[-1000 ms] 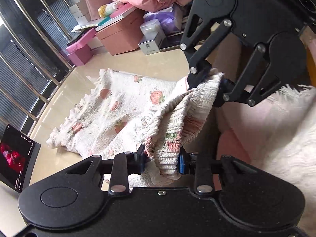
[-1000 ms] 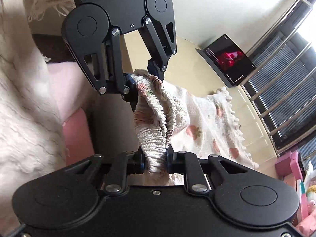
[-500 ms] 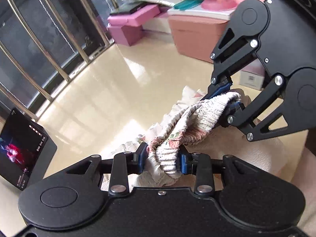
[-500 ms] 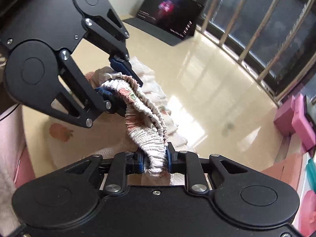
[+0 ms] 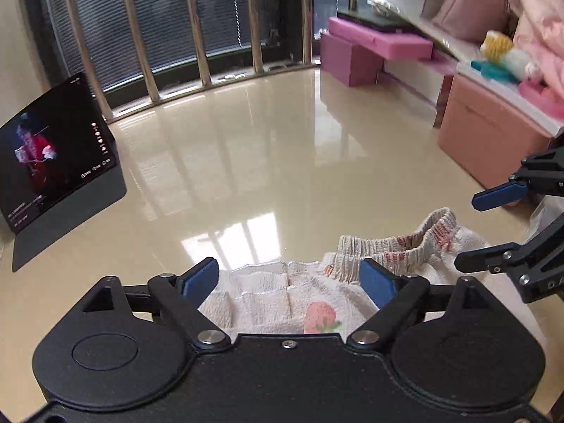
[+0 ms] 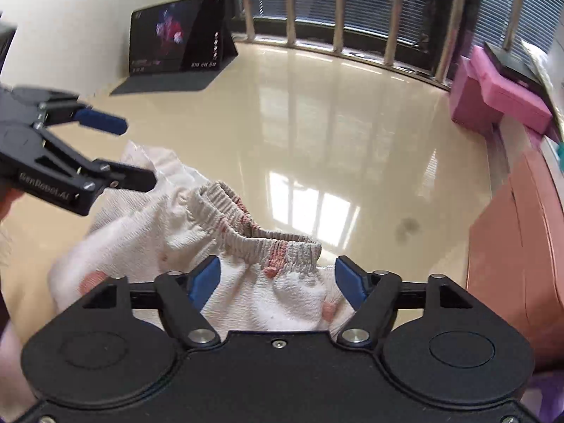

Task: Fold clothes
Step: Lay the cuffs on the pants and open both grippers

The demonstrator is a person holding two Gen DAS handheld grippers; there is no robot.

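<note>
Only the right wrist view shows the garment's [image 6: 169,225] whole waistband [image 6: 257,234]

Glossy cream floor [image 5: 268,162] reflects window light. Metal bars [image 5: 197,35] front dark blinds. A lit tablet [image 5: 53,148] stands at left. Pink boxes [image 5: 370,49] line the right side.

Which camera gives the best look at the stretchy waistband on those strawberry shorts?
The right wrist view: the waistband runs unobstructed across the middle, ahead of the open right gripper. The left wrist view catches it smaller, off right, its lower edge behind a fingertip.
</note>
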